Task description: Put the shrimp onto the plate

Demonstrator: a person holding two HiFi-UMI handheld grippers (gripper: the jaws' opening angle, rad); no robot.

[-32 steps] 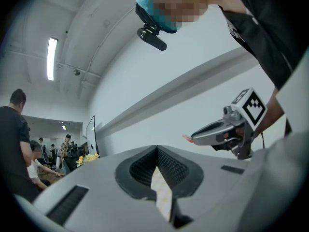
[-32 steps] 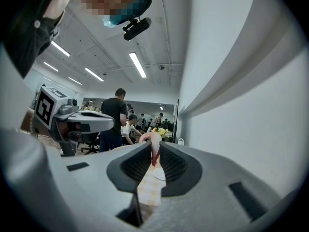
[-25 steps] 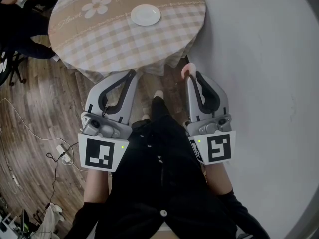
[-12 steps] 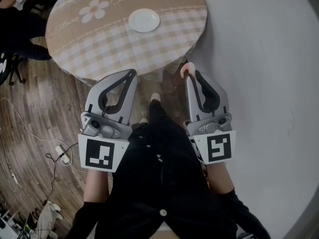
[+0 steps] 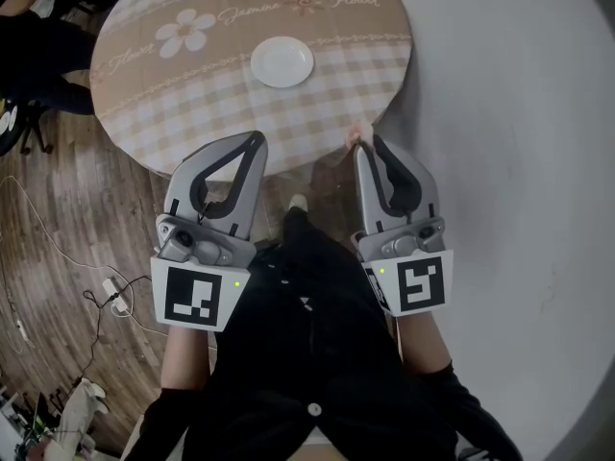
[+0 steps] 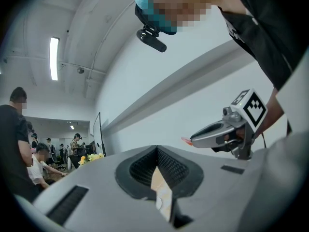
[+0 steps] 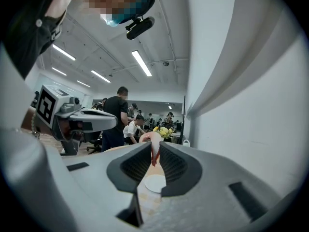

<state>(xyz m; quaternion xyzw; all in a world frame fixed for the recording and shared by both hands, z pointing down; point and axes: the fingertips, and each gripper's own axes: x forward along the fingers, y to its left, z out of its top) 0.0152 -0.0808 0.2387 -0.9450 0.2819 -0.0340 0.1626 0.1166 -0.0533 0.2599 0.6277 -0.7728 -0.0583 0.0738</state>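
- The right claw [image 5: 365, 146] is pinched on a small pink, red-tailed shrimp [image 7: 153, 146], which sticks out past the tips, so the pick-up part of the job looks done.
- The shrimp hangs in the air just at the near edge of the round, beige-checked, cloth-covered surface [image 5: 183, 99]. It is not over the small round white plate [image 5: 282, 61].
- The plate sits bare near the middle of the surface, well apart from the shrimp (the right gripper view shows it through the gap under the pads, lying straight ahead).
- The left claw [image 5: 254, 143] has its tips pressed together on nothing and hangs beside the right one, short of the surface; it seems to have no part in this step.
- What is left, by this reading, is the carry across to the plate, the lowering, and the release, so the task is perhaps halfway through.
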